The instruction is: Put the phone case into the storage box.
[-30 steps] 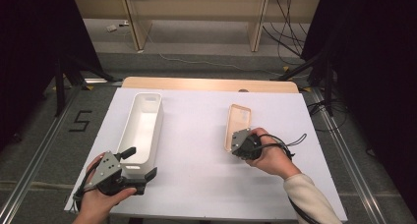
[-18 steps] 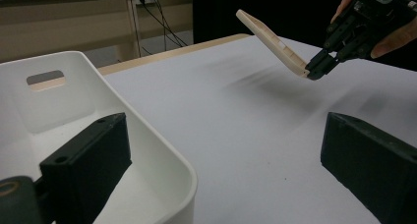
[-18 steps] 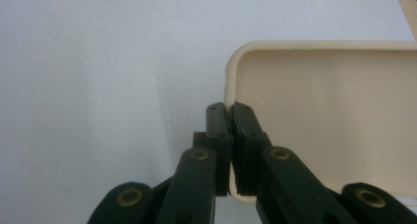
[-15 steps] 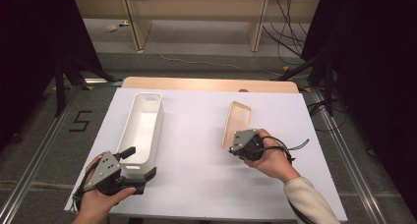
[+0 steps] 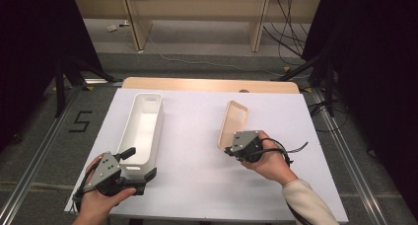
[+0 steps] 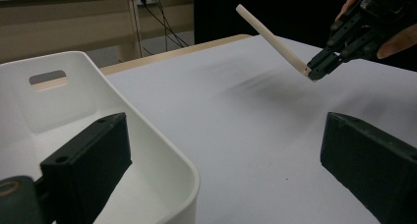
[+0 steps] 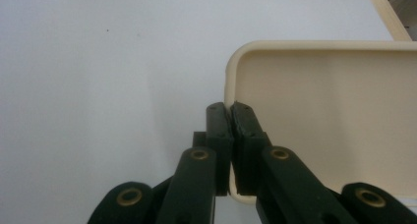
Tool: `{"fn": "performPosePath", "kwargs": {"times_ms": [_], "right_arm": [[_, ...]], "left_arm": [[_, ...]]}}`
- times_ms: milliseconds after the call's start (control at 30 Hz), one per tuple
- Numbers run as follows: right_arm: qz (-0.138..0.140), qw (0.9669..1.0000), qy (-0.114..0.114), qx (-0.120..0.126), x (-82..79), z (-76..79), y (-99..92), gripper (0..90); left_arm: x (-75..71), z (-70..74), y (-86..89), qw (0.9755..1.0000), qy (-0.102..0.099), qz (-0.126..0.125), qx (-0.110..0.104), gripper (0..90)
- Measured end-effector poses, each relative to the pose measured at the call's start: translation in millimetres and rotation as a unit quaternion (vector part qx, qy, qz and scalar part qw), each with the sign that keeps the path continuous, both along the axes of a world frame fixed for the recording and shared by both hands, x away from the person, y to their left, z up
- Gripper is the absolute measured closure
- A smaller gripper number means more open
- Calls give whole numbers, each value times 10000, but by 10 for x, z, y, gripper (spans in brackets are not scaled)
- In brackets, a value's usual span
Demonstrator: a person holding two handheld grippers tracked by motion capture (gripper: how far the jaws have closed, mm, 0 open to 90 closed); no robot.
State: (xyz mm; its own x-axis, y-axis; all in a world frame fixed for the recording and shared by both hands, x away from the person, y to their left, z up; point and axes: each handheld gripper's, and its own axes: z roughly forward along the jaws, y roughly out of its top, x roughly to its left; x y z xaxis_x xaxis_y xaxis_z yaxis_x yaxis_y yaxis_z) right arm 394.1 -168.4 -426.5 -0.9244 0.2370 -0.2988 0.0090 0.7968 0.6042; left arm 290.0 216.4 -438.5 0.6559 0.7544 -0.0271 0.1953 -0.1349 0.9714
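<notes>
My right gripper [image 5: 229,149] pinched the lid [image 5: 234,123], tilting it up; my left gripper [image 5: 139,163] straddled the bin [image 5: 143,128] wall, spread.

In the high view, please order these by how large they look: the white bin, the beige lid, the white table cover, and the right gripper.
1. white table cover
2. white bin
3. beige lid, though it is tilted up off the table, so it may look smaller than it is
4. right gripper, shut on the lid's edge

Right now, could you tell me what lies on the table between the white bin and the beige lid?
Nothing: in the high view, bare white table separates the white bin from the beige lid.
</notes>
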Motion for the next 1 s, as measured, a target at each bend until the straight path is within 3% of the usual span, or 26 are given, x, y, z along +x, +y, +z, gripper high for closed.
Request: {"fn": "performPosePath", "kwargs": {"times_ms": [567,1000], "right_arm": [[43,9993,1,359,-38,4,30,881],[202,9986,-27,480,-64,8,124,881]], "left_arm": [[5,2,7,10000,-14,10,14,46],[24,11,13,10000,22,56,-11,56]]}}
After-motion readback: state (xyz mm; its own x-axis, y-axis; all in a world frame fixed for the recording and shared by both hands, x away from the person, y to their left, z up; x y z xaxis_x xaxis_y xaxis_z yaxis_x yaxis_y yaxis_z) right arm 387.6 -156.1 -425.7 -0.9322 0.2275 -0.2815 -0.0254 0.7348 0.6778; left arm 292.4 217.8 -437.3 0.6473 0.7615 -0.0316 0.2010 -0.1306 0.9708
